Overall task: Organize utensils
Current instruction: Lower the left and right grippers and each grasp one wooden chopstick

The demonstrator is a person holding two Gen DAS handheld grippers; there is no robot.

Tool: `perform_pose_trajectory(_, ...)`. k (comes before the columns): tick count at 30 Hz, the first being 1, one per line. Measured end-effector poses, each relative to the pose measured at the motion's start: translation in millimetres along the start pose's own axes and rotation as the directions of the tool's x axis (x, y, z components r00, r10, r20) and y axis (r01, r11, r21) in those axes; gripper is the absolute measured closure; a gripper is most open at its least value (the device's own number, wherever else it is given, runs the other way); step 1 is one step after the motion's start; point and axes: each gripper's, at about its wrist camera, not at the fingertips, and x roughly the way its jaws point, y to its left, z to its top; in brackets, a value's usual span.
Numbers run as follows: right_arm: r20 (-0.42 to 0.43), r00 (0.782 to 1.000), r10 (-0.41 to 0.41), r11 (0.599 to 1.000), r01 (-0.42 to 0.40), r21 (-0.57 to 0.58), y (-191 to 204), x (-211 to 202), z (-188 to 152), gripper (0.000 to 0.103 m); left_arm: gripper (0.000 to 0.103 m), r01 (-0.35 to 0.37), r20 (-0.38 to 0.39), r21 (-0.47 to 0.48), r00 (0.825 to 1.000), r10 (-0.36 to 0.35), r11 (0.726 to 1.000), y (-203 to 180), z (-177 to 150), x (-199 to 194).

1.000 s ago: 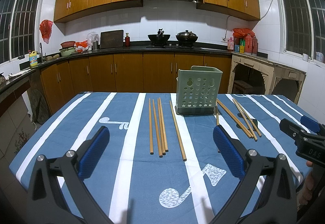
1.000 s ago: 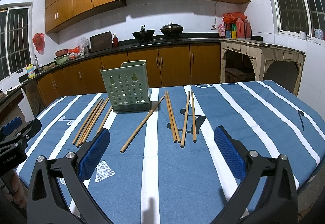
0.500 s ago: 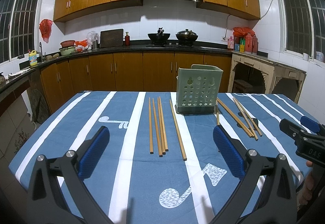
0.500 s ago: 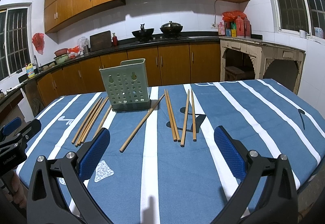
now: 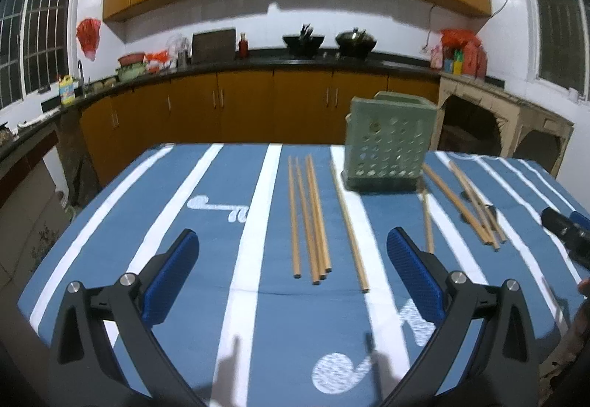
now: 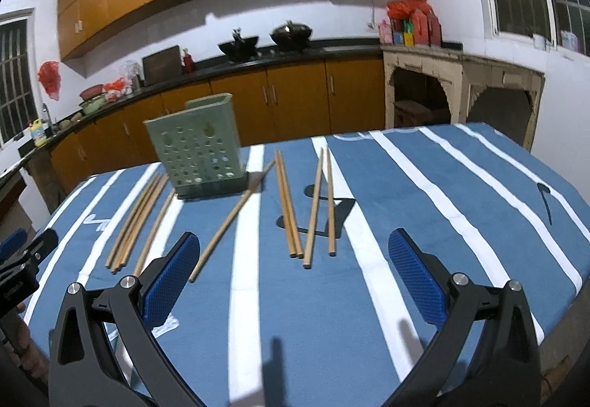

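Tablecloth (image 5: 228, 296) chopsticks (image 5: 308, 215) lie roughly lengthwise, blurred.

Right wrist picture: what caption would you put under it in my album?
Open right gripper hovering over wooden chopsticks beside a green holder on a striped tablecloth.

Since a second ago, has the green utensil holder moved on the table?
No. The green utensil holder stands where it did: the diagonal chopstick still ends at its base corner. Only the cameras have shifted.
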Motion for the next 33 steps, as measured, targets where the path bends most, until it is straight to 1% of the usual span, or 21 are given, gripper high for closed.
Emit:
perform_pose_trajectory(2,-0.033,0.999,-0.015,1.000,0.016,0.021,-7.7,12.9,5.3,0.002,0.004,-0.018,-0.057,-0.019,0.998,0.017,1.000,7.8,2.7,14.7)
perform_pose_trajectory(5,-0.101,0.994,-0.044,0.998,0.047,0.032,-16.4,35.1,13.2,0.002,0.004,-0.026,-0.126,-0.047,0.992,0.020,0.999,19.4,6.1,32.9)
perform_pose_trajectory(7,-0.134,0.989,-0.056,0.998,0.061,0.028,-20.4,48.4,16.9,0.006,0.004,-0.024,-0.155,-0.063,0.988,0.014,0.998,26.7,9.4,43.6)
perform_pose_trajectory(9,-0.172,0.983,-0.065,0.997,0.072,0.031,-24.3,62.2,19.7,0.023,0.004,-0.021,-0.181,-0.081,0.983,0.006,0.996,33.8,12.1,52.0)
perform_pose_trajectory(10,-0.191,0.979,-0.075,0.996,0.083,0.033,-26.4,69.9,21.4,0.027,0.004,-0.019,-0.196,-0.096,0.981,0.000,0.995,39.3,14.0,58.6)
perform_pose_trajectory(11,-0.219,0.972,-0.083,0.995,0.094,0.039,-29.3,79.4,22.6,0.034,0.004,-0.015,-0.205,-0.107,0.979,-0.007,0.994,43.6,15.1,63.2)
perform_pose_trajectory(12,-0.234,0.969,-0.081,0.995,0.094,0.045,-31.7,85.7,24.0,0.041,0.008,-0.013,-0.209,-0.113,0.978,-0.011,0.994,46.3,16.8,66.0)
perform_pose_trajectory(13,-0.253,0.964,-0.079,0.994,0.094,0.050,-33.5,93.5,24.5,0.045,0.012,-0.012,-0.212,-0.113,0.977,-0.012,0.993,47.7,18.2,69.5)
perform_pose_trajectory(14,-0.265,0.961,-0.080,0.994,0.096,0.049,-34.8,100.8,24.9,0.052,0.021,-0.007,-0.220,-0.108,0.975,-0.017,0.994,48.9,19.2,73.6)
perform_pose_trajectory(15,-0.273,0.958,-0.085,0.994,0.101,0.046,-34.5,105.8,24.9,0.055,0.029,-0.003,-0.227,-0.103,0.974,-0.021,0.995,48.4,20.5,77.8)
perform_pose_trajectory(17,-0.288,0.953,-0.090,0.994,0.103,0.032,-32.8,114.2,24.9,0.060,0.037,0.013,-0.255,-0.093,0.966,-0.037,0.996,44.9,21.7,90.3)
perform_pose_trajectory(20,-0.314,0.945,-0.094,0.995,0.101,0.007,-29.5,124.3,23.1,0.064,0.042,0.036,-0.277,-0.087,0.959,-0.059,0.996,40.7,21.3,102.0)
perform_pose_trajectory(22,-0.330,0.939,-0.098,0.995,0.103,-0.004,-28.6,130.1,20.5,0.070,0.045,0.056,-0.293,-0.086,0.953,-0.078,0.995,37.9,20.0,108.1)
perform_pose_trajectory(24,-0.356,0.929,-0.099,0.994,0.105,-0.002,-30.9,135.5,15.5,0.080,0.051,0.068,-0.307,-0.087,0.947,-0.091,0.994,34.9,19.2,114.6)
perform_pose_trajectory(25,-0.339,0.934,-0.108,0.994,0.112,-0.008,-31.5,133.7,14.5,0.083,0.053,0.073,-0.317,-0.086,0.943,-0.097,0.994,33.2,18.1,118.3)
perform_pose_trajectory(27,-0.331,0.936,-0.119,0.993,0.121,-0.017,-32.7,133.0,13.7,0.091,0.059,0.083,-0.333,-0.083,0.937,-0.106,0.993,30.8,16.3,123.7)
perform_pose_trajectory(28,-0.328,0.937,-0.123,0.992,0.127,-0.008,-35.5,131.9,13.4,0.093,0.061,0.088,-0.344,-0.080,0.932,-0.111,0.993,29.2,14.9,127.3)
perform_pose_trajectory(33,-0.322,0.939,-0.124,0.989,0.143,0.037,-45.6,132.6,14.5,0.095,0.074,0.096,-0.384,-0.058,0.917,-0.111,0.994,21.9,9.3,138.4)
